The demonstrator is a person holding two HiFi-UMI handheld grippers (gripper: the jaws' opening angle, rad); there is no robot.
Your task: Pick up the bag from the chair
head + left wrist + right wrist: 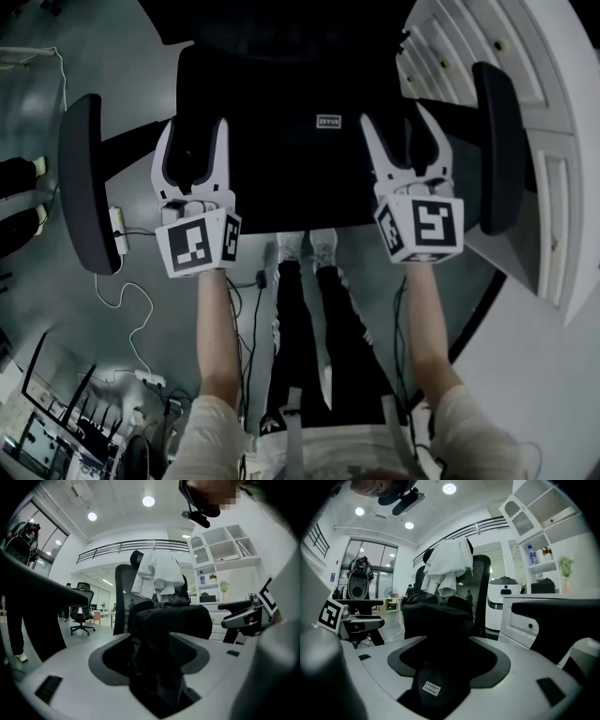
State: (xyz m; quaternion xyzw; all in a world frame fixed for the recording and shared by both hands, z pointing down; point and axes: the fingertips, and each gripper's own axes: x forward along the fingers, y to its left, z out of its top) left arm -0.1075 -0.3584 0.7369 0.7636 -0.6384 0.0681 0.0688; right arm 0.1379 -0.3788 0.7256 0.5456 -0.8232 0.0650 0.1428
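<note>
A black bag (281,103) with a small label (328,121) fills the seat of a black office chair. My left gripper (195,141) hangs over the bag's near left part with its white fingers spread. My right gripper (405,133) is over the near right part, just right of the label, fingers also spread. In the left gripper view, black bag fabric (161,634) bulges up between the jaws. The right gripper view shows the same: bag fabric (436,634) and its label (431,688) lie in the gap. Neither gripper looks pressed shut on the fabric.
The chair's armrests (82,183) (500,145) flank both grippers. A white cabinet (469,47) stands close at the right. Cables and a power strip (117,230) lie on the floor at the left. A white garment (157,573) hangs over the chair back.
</note>
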